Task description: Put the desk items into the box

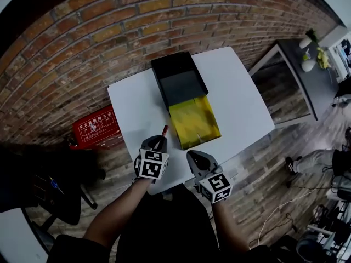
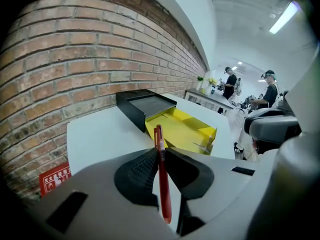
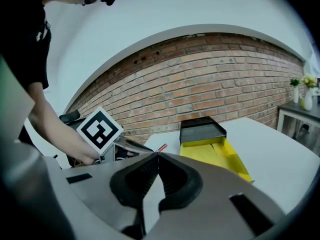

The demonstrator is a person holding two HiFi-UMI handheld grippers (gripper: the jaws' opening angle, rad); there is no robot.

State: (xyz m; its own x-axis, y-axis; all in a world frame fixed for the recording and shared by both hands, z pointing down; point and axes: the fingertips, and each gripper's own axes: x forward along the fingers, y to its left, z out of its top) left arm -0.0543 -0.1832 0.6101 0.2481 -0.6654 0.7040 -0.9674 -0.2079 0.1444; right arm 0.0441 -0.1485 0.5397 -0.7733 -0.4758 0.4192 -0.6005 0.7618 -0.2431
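Red plastic, slim and glossy: a pen stands clamped between the ribbed black fingers of the left gripper. Its shaft runs up through the pinch and its tip pokes out beyond them toward the box. The right gripper has its matte dark fingers pressed together with nothing between them (their tips meet in a clean point). Both grippers hover side by side over the near edge of the bench, a smooth white slab, and the left one shows its black-and-white marker cube. Ahead of the pen tip and apart from it lies the box. It is a flat black sleeve at the far side, with a shallow yellow drawer, faintly shiny, slid out of it toward the person. Behind the bench runs a rough red-brick wall. A red rectangular case with pale print sits on the wood-plank floor at the wall's foot, left of the bench
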